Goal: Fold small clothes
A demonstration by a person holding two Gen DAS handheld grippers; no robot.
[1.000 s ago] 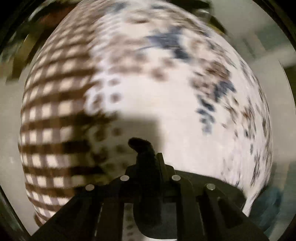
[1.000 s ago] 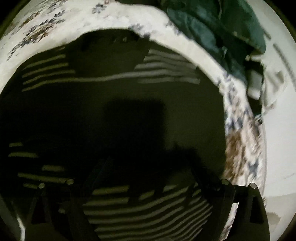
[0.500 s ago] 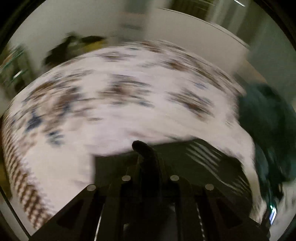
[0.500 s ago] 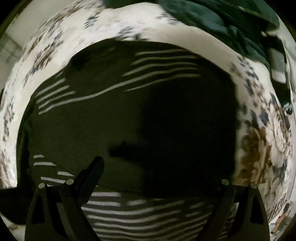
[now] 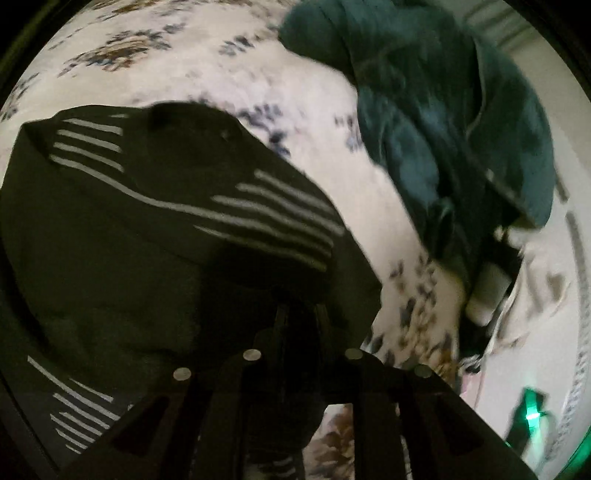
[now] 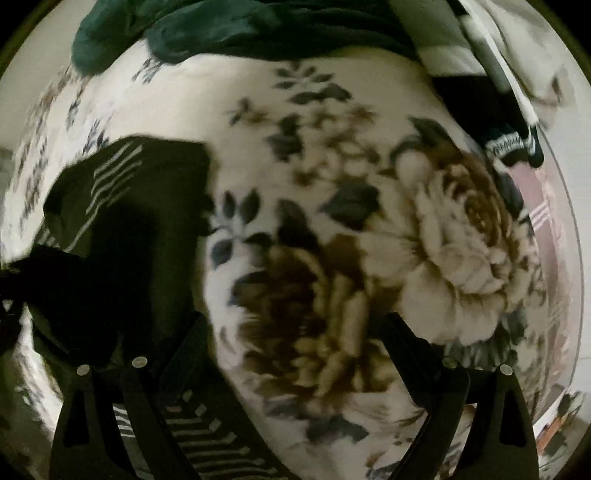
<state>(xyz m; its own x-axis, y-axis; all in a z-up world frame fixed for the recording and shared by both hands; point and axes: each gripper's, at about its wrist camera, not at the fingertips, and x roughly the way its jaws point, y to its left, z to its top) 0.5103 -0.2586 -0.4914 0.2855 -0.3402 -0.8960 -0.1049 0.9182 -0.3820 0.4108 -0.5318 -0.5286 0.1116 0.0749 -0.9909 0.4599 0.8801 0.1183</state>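
A dark garment with thin white stripes [image 5: 155, 236] lies on a white floral blanket [image 5: 207, 77]. My left gripper [image 5: 301, 314] is shut, its jaws together pinching the garment's right edge, with cloth hanging between them. In the right wrist view the same striped garment [image 6: 125, 221] sits at the left. My right gripper [image 6: 295, 325] is open and empty over the large flower print of the floral blanket [image 6: 443, 236], its left finger [image 6: 184, 339] near the garment's edge.
A heap of dark green clothes [image 5: 443, 122] lies at the far right of the blanket, and shows along the top in the right wrist view [image 6: 229, 33]. Black and white clothes [image 6: 491, 110] lie beyond it. A green light [image 5: 532, 413] glows at lower right.
The left gripper, still shut on the dark cloth, has swung from the blanket over to the striped garment. The right gripper has moved off the garment to the right, over the flower print.
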